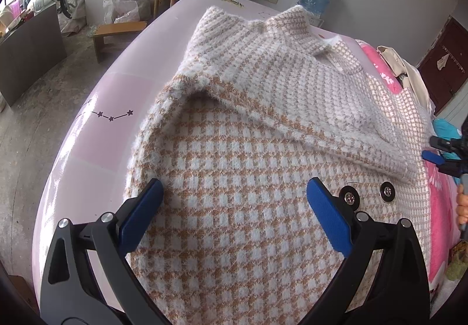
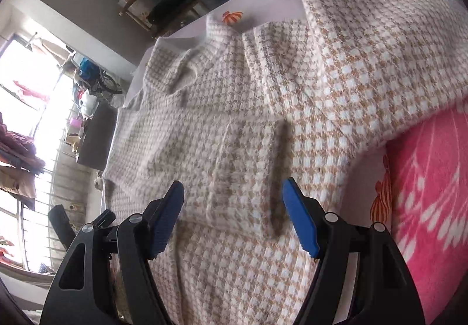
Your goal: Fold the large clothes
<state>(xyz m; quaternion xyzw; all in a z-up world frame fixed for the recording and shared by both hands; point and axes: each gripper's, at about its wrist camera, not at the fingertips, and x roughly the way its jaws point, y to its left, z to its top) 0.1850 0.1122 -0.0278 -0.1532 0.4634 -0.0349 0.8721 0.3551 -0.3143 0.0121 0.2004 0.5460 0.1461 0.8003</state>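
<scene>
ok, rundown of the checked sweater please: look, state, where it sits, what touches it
The checked sweater is a fuzzy knit in tan and white houndstooth, with two dark round buttons near its front edge. It lies spread on the lilac sheet, one sleeve folded across the body, its right side against a pink blanket. Both grippers hover open above it, neither gripping.
</scene>
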